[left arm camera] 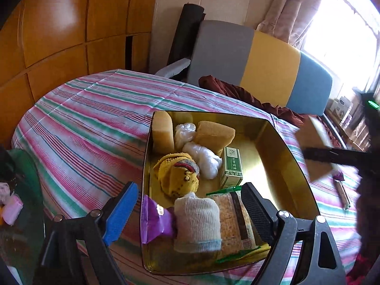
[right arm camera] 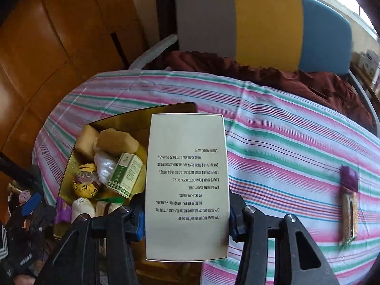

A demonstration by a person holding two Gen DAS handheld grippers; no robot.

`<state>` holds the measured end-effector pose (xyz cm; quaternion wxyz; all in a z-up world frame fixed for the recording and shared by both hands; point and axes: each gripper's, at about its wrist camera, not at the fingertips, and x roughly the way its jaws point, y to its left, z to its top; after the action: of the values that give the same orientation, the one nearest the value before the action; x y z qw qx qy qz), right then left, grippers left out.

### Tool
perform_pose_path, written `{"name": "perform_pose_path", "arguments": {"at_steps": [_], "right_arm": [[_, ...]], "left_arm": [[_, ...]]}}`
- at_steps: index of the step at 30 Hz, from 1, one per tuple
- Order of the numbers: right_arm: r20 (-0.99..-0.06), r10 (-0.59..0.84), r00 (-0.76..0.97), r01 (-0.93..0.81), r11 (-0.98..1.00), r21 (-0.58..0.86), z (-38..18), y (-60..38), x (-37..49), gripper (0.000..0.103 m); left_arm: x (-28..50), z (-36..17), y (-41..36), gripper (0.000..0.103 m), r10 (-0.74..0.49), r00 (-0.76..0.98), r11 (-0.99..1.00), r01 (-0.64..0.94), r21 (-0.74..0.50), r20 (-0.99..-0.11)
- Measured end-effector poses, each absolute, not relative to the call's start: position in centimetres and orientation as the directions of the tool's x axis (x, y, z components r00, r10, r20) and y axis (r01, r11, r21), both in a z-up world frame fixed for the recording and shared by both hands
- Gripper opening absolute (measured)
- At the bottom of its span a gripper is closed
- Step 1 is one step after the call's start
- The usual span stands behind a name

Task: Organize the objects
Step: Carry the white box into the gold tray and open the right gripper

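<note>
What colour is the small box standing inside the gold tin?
Green and white small box; clearest in the left wrist view.

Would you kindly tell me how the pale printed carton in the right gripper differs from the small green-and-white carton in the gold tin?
The pale printed carton is clamped between the right gripper jaws; the small green-and-white carton lies loose in the gold tin. The pale one is plainly larger and plainer, with black text only. Both are rectangular cardboard cartons.
</note>
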<state>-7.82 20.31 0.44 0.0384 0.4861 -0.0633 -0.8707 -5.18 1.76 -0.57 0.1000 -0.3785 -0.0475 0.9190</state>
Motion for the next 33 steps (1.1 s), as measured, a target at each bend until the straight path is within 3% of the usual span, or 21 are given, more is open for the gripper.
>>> {"name": "perform_pose_path", "arguments": {"at_steps": [5, 10, 18, 33], "right_arm": [[-0.914, -0.101, -0.393, 0.002, -0.994, 0.109, -3.3, 16.6, -13.9, 0.051], [-0.9, -0.159, -0.407, -0.026, -0.982, 0.185, -4.3, 15.9, -15.7, 0.055], [-0.847, -0.178, -0.501, -0.026, -0.975, 0.22, -1.7, 17.8, -11.5, 0.056], [-0.805, -0.082, -0.587, -0.031, -0.992, 0.123, -0.5, 21.9, -1.1, 0.056]], "left_arm": [[-5.0, -0.8, 1.0, 0.089, 0.225, -0.688, -0.974, -0.136, -0.182, -0.69], [-5.1, -1.4, 0.5, 0.09, 0.22, -0.678, -0.974, -0.118, -0.191, -0.702], [-5.0, -1.5, 0.4, 0.09, 0.189, -0.686, -0.98, -0.091, -0.175, -0.703], [-2.2, 0.6, 3.1, 0.092, 0.184, -0.718, -0.982, -0.157, -0.101, -0.671]]}}
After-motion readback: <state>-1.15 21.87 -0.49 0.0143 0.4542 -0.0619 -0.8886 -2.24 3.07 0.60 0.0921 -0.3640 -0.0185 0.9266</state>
